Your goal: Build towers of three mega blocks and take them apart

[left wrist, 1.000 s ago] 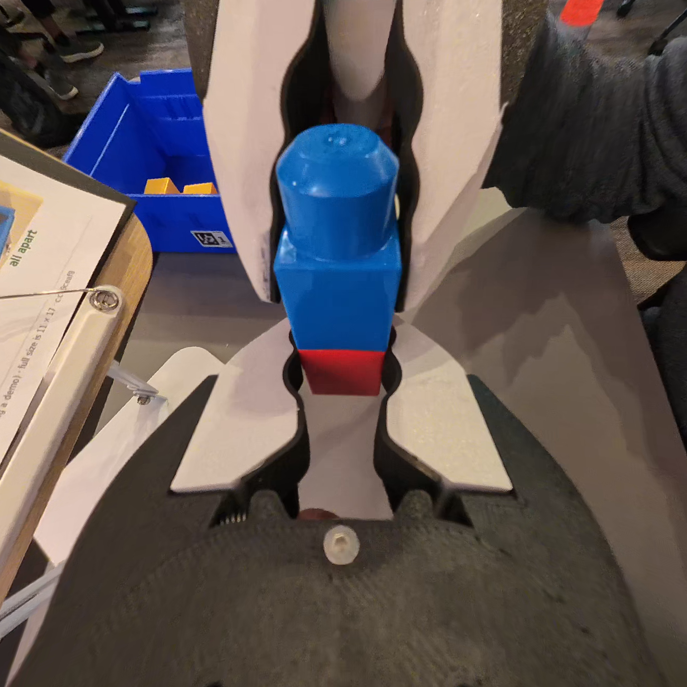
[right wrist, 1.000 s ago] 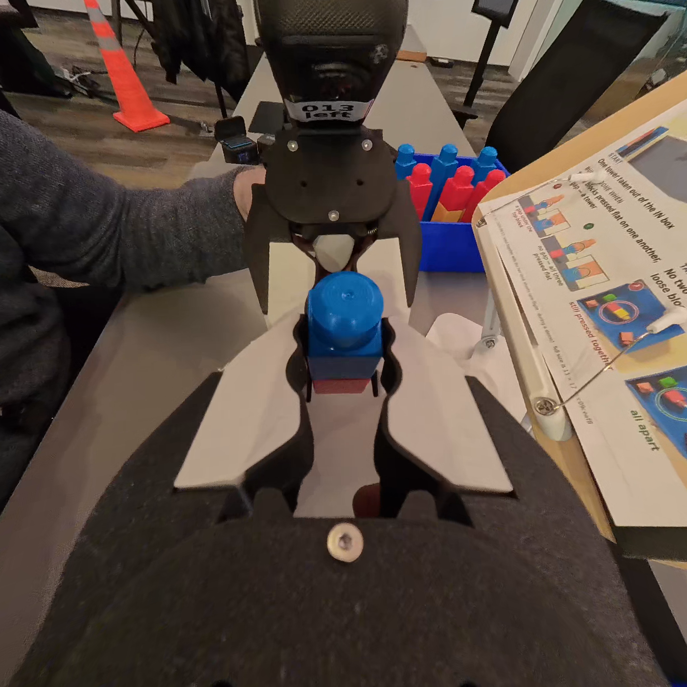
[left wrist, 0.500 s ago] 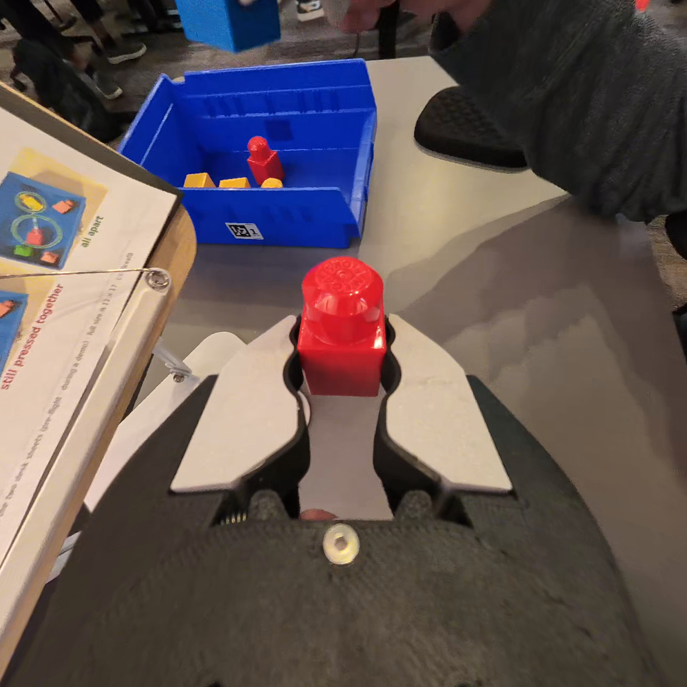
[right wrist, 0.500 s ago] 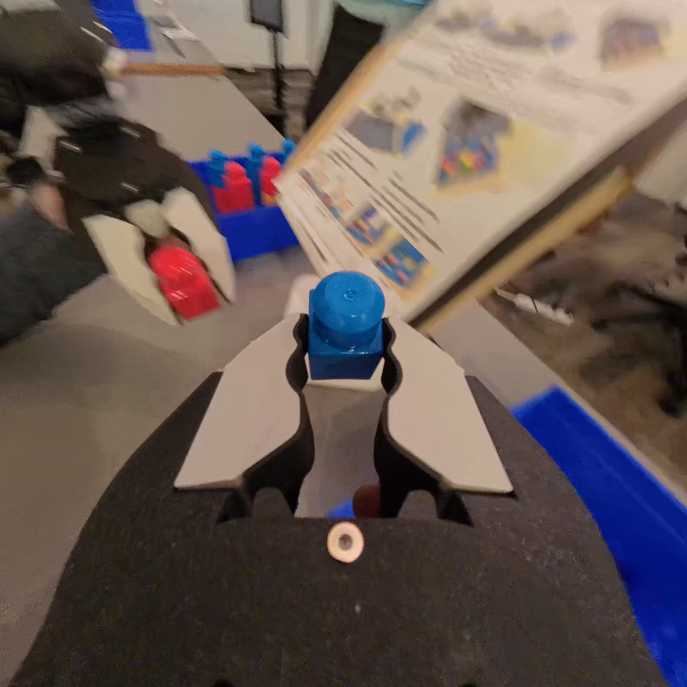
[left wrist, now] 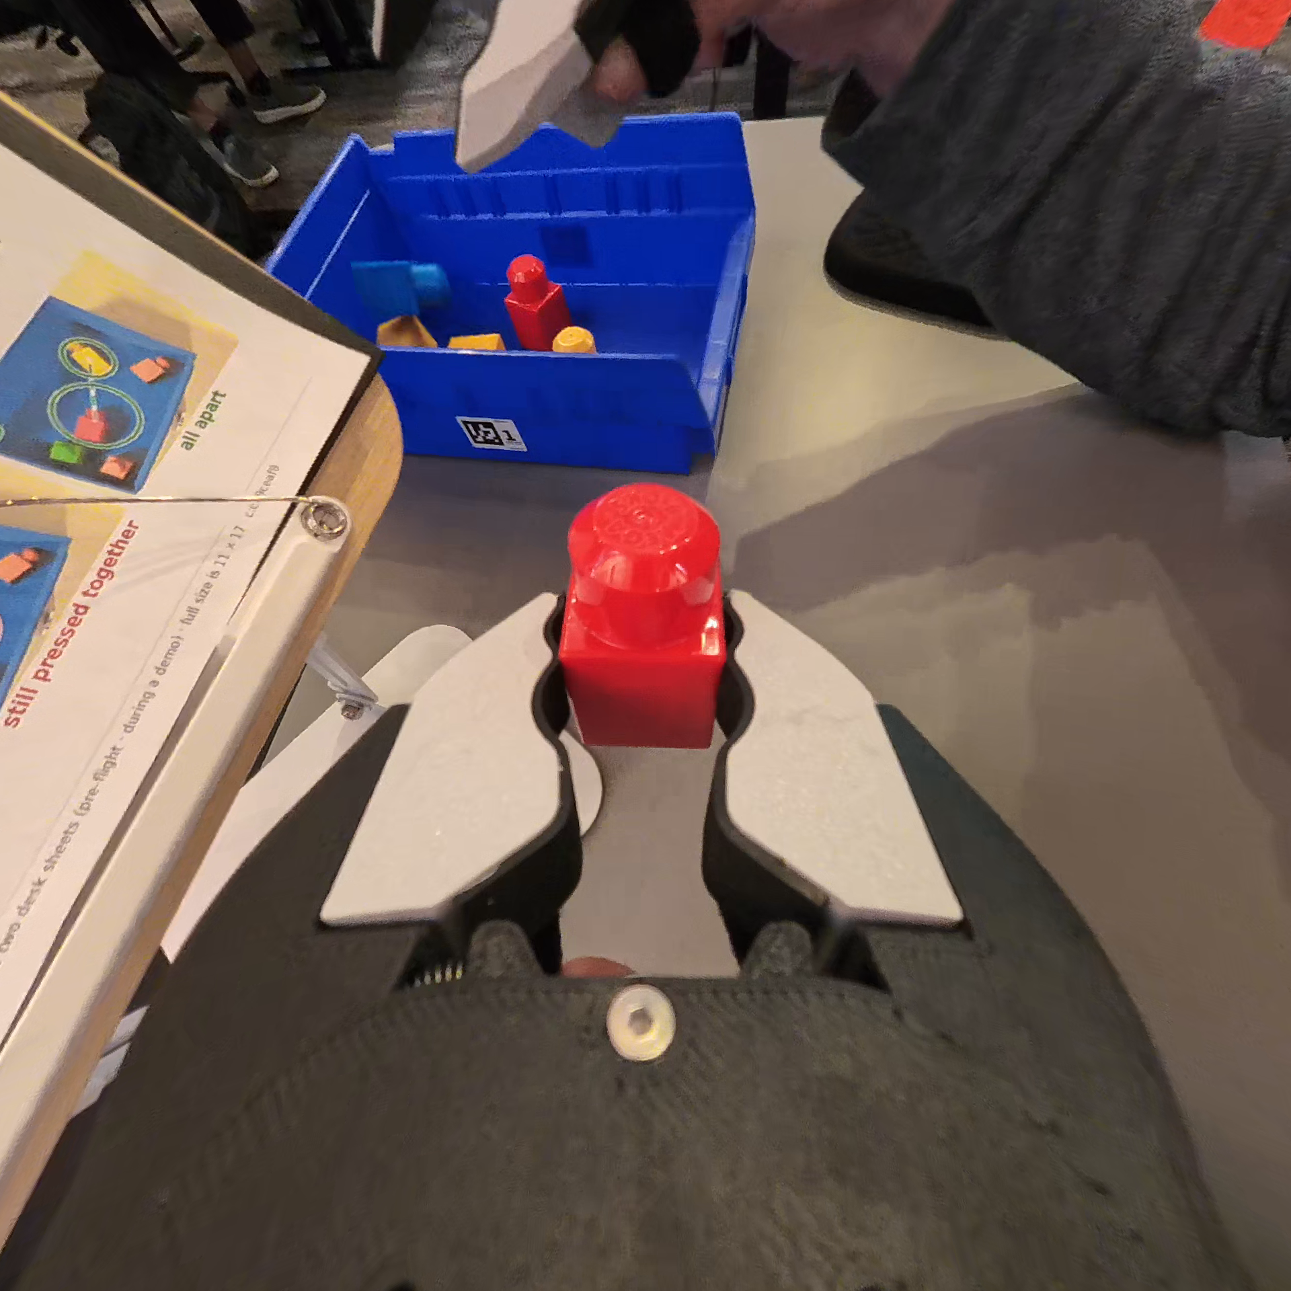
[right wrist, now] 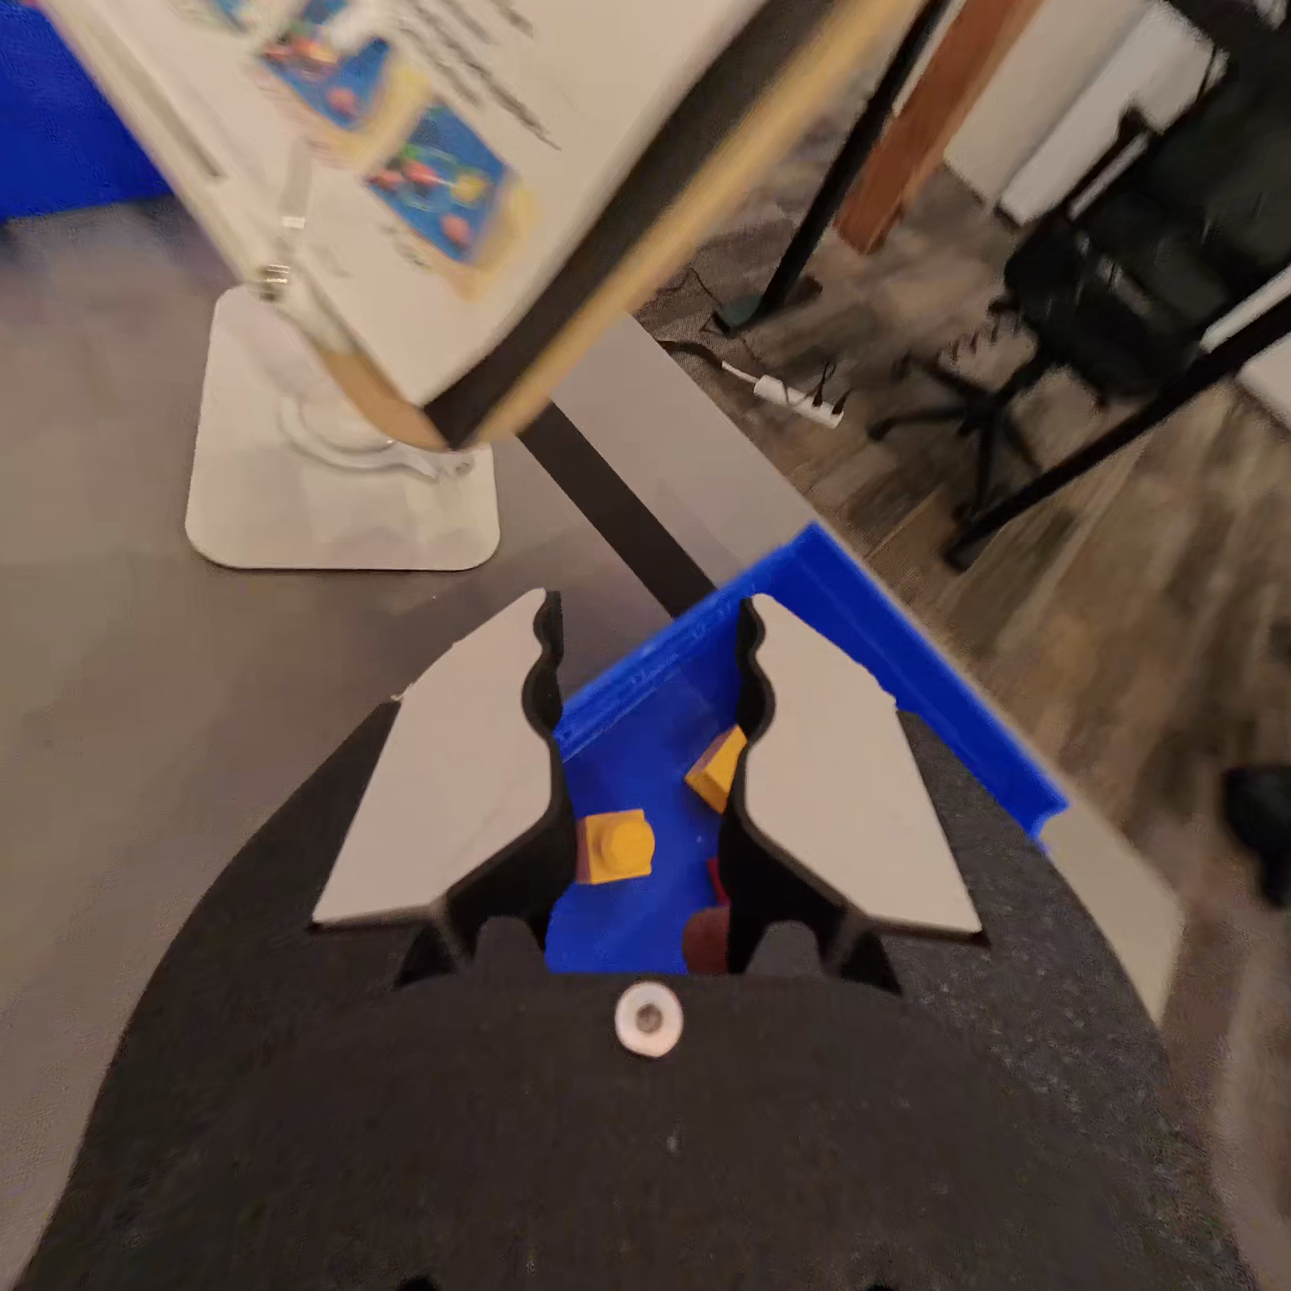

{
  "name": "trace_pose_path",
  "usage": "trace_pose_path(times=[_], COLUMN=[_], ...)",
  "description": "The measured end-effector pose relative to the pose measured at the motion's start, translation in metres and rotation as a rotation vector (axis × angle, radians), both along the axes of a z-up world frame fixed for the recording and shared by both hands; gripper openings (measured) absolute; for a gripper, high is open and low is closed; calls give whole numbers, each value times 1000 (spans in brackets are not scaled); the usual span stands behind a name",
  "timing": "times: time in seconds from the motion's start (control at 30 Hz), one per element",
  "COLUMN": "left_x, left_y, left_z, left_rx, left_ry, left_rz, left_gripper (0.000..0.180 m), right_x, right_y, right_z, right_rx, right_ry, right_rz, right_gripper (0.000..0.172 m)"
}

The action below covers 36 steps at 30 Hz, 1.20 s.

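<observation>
Blue bin (left wrist: 559,391) holding blue block (left wrist: 398,286), red block (left wrist: 534,307), yellow blocks (left wrist: 475,341)

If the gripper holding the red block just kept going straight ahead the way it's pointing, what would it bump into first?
Most likely the front wall of the blue bin. The left gripper, clamped on the red block, points across bare grey table toward it. Depth is hard to judge; angled downward, the block's bottom might meet the table first.

I see the bin (left wrist: 559,412) in the upper centre of the left wrist frame, blocks (left wrist: 534,311) inside it, the instruction board (left wrist: 140,489) at left, a sleeve (left wrist: 1090,209) upper right.
</observation>
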<state>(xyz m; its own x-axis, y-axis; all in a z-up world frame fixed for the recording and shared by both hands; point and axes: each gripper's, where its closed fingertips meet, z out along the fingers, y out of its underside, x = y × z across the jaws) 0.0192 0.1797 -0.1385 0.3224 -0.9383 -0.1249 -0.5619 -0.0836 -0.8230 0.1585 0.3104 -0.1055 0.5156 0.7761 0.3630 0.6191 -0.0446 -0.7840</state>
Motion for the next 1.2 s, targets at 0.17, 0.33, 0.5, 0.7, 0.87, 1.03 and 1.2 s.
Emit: trace_pose_path(times=[0.17, 0.33, 0.5, 0.7, 0.87, 1.03, 1.2], left_x=[-5, -5, -4, -1, 5, 6, 7], left_y=[6, 8, 5, 0, -10, -13, -14], left_z=[-1, 0, 5, 10, 9, 9, 15], left_rx=[11, 26, 57, 80, 106, 106, 124], left_ry=[-2, -14, -18, -21, 8, 8, -9], left_rz=[22, 28, 17, -7, -61, -78, -80], left_gripper=[39, 39, 39, 39, 39, 39, 40], right_x=[-63, -105, -133, -153, -161, -161, -160], right_y=[-42, -84, -129, -147, -153, -157, -159], right_z=[11, 20, 32, 19, 7, 8, 15], right_rx=[169, 149, 15, -108, -172, -186, -184], right_ry=[-149, -61, 139, 190, 201, 216, 242], right_rz=[141, 318, 547, 655, 702, 737, 742], right_gripper=[45, 45, 48, 48, 37, 31, 30])
